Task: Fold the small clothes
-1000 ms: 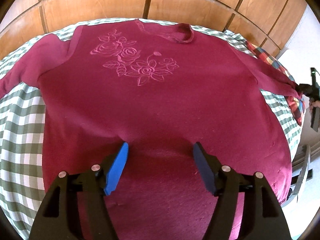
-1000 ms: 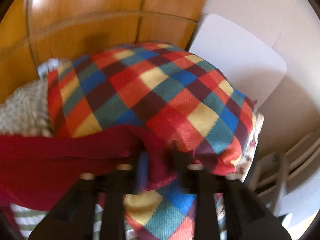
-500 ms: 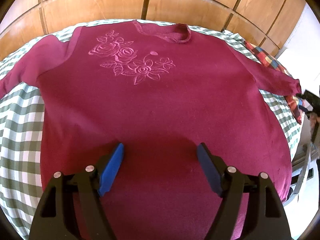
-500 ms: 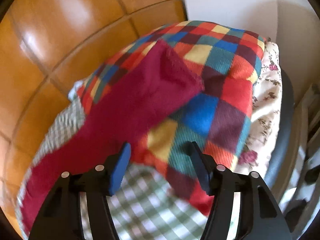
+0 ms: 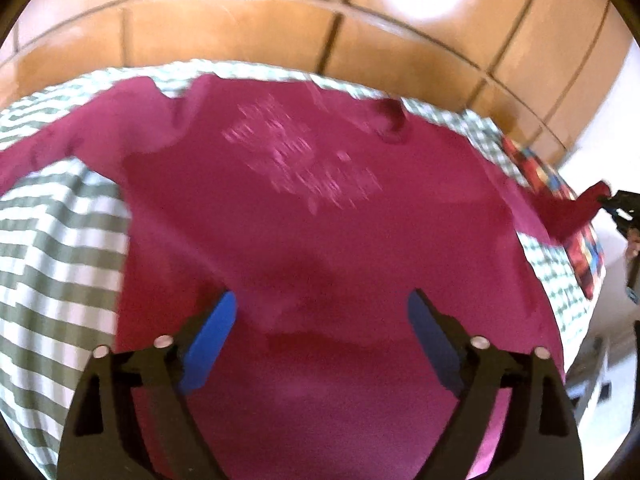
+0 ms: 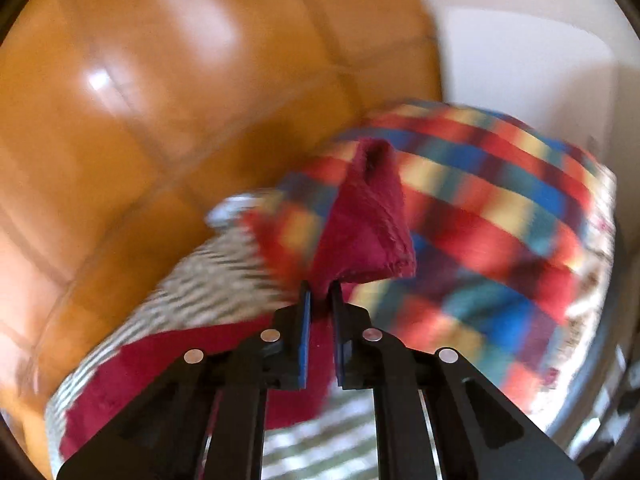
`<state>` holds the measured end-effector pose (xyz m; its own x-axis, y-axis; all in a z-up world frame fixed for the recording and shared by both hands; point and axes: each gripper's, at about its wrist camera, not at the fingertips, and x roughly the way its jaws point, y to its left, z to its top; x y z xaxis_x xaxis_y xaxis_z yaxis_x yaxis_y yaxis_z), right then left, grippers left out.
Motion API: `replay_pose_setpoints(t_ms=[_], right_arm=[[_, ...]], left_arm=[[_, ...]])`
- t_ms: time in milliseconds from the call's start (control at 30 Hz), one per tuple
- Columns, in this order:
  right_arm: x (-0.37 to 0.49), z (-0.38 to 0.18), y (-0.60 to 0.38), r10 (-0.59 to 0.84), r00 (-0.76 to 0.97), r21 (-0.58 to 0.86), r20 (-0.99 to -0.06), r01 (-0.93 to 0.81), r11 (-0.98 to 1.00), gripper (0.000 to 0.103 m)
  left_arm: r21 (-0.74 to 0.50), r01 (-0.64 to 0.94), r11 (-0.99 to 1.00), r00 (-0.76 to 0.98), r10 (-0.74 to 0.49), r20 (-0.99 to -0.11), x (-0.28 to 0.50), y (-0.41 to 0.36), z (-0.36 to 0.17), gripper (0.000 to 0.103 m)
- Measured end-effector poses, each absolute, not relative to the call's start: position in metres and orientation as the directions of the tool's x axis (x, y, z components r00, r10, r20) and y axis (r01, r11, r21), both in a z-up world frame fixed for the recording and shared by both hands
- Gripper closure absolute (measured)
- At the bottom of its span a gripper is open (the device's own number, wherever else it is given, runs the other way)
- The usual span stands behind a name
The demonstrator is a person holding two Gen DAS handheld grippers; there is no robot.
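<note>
A dark red sweater with a rose pattern on the chest lies flat, front up, on a green-and-white checked cloth. My left gripper hovers over its lower half; its jaws are opening wide and hold nothing between the blue pads. In the right wrist view my right gripper is shut on the sweater's right sleeve, with the cuff sticking up past the fingertips. The left wrist view shows that sleeve lifted at the far right edge, where the right gripper pinches it.
A red, blue and yellow plaid blanket lies bunched at the right end of the surface, over a floral cloth. Glossy wooden panels stand behind. A white board leans at the right.
My right gripper has shut on the sleeve cuff and raised it off the plaid blanket. The left jaws have spread wider and that view has shifted.
</note>
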<state>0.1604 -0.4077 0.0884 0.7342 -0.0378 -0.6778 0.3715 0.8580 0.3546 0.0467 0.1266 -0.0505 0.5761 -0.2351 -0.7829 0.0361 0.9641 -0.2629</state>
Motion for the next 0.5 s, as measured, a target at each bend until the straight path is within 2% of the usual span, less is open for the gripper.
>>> replay_pose_setpoints(t_ms=[233, 433, 500], right_arm=[[0.225, 0.129, -0.259, 0.234, 0.769, 0.408, -0.595, 0.038, 0.912, 0.096], [0.258, 0.114, -0.089, 0.460, 0.625, 0.390, -0.630, -0.257, 0.884, 0.096], [0.258, 0.099, -0.041, 0.539, 0.535, 0.404, -0.651, -0.356, 0.842, 0.096]], left_arm=[[-0.332, 0.026, 0.943, 0.587, -0.283, -0.759, 0.054, 0.142, -0.043, 0.014], [-0.414, 0.030, 0.910, 0.612, -0.345, -0.712, 0.063, 0.158, -0.031, 0.019], [-0.434, 0.027, 0.901, 0.618, -0.356, -0.701, 0.069, 0.163, -0.028, 0.025]])
